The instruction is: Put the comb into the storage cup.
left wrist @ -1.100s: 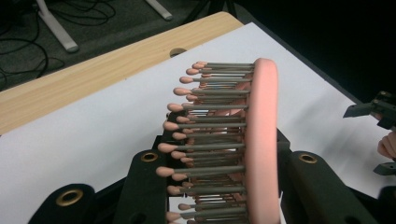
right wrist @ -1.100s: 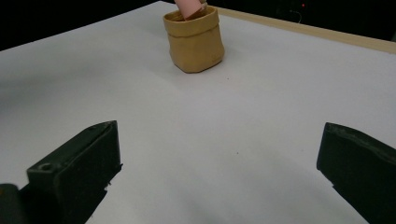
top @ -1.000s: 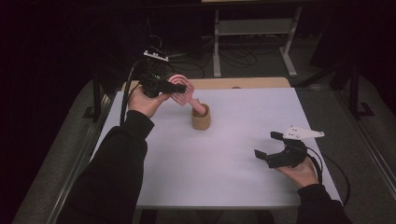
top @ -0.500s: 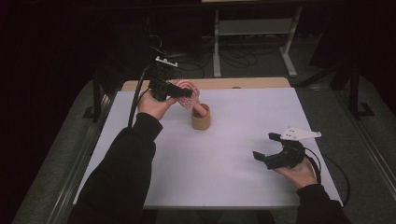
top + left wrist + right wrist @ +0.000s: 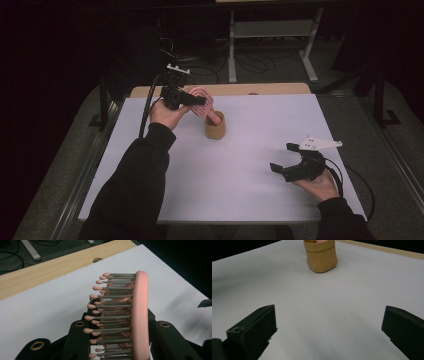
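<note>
A pink hairbrush point(image 5: 200, 98) with grey, pink-tipped bristles point(image 5: 110, 315) is held by its head in my left gripper point(image 5: 196, 100), which is shut on it. In the left gripper view the black jaws point(image 5: 122, 325) clamp the brush's pink back point(image 5: 140, 315) and bristle side. The brush's handle point(image 5: 215, 118) slants down into the mouth of a small tan pouch point(image 5: 216, 130) standing on the white sheet. My right gripper point(image 5: 284, 157) rests at the front right, open, with nothing between its jaws point(image 5: 329, 315). It faces the pouch point(image 5: 322, 257) from a distance.
The white sheet point(image 5: 250, 200) covers most of the table, leaving a strip of bare wood point(image 5: 270, 89) along the far edge. Beyond the table are a metal stand point(image 5: 270, 30) and cables on the dark floor. The person's sleeves reach in from the bottom.
The left hand has shifted right and sunk a little with the brush, bringing the handle into the pouch's mouth. The right hand has stayed put.
</note>
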Action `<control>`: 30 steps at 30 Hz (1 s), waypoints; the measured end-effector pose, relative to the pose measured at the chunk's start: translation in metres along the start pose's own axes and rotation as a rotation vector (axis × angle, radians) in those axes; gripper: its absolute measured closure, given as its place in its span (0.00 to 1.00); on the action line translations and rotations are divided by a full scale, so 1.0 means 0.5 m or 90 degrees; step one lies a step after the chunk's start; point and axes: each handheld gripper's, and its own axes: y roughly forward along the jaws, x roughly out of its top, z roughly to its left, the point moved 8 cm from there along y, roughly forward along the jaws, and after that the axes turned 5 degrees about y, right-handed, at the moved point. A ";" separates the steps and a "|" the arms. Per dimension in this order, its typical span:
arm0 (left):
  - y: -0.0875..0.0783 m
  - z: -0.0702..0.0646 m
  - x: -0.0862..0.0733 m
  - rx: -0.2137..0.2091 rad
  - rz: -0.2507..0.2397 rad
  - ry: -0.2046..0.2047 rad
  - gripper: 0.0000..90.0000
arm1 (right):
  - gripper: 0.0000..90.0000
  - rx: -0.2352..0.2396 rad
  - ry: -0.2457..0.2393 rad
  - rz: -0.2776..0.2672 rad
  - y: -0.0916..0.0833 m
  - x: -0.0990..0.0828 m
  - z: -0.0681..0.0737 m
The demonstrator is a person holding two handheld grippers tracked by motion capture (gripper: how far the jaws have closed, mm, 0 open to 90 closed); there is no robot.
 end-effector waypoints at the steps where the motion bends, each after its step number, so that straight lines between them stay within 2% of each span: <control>1: 0.003 0.000 -0.005 0.000 0.002 0.002 0.69 | 0.00 0.000 0.000 0.000 0.000 0.000 0.000; 2: 0.003 0.000 -0.005 0.000 0.002 0.002 0.69 | 0.00 0.000 0.000 0.000 0.000 0.000 0.000; 4: 0.007 0.000 -0.017 -0.004 -0.019 0.003 0.69 | 0.00 -0.001 0.003 -0.002 -0.002 0.001 0.000; 7: 0.003 0.004 -0.024 -0.009 -0.025 -0.002 0.69 | 0.00 -0.002 0.003 -0.005 -0.002 0.001 -0.003; 9: 0.000 0.012 -0.033 -0.017 -0.039 -0.022 0.69 | 0.00 -0.003 0.005 -0.004 -0.001 0.001 -0.002; 11: -0.001 0.014 -0.037 -0.022 -0.043 -0.025 0.68 | 0.00 -0.002 0.002 -0.004 0.000 0.002 -0.001; 14: -0.004 0.021 -0.049 -0.043 -0.063 -0.046 0.67 | 0.00 -0.002 0.003 -0.002 0.001 0.001 -0.001; 18: -0.009 0.033 -0.058 -0.058 -0.074 -0.062 0.60 | 0.00 -0.003 0.004 -0.002 0.001 0.001 -0.002; 21: -0.013 0.037 -0.062 -0.047 -0.078 -0.060 0.54 | 0.00 -0.003 0.004 -0.002 0.001 0.001 -0.003; 22: -0.015 0.038 -0.066 -0.036 -0.079 -0.054 0.47 | 0.00 -0.002 0.004 -0.001 0.001 0.000 -0.003; 24: -0.018 0.038 -0.071 -0.033 -0.077 -0.048 0.40 | 0.00 -0.003 0.005 0.000 0.002 0.000 -0.004; 28: -0.026 0.034 -0.075 -0.042 -0.087 -0.040 0.32 | 0.00 -0.004 0.003 0.000 0.003 0.000 -0.004; 30: -0.032 0.031 -0.078 -0.046 -0.092 -0.026 0.29 | 0.00 -0.004 0.004 0.000 0.002 0.000 -0.004</control>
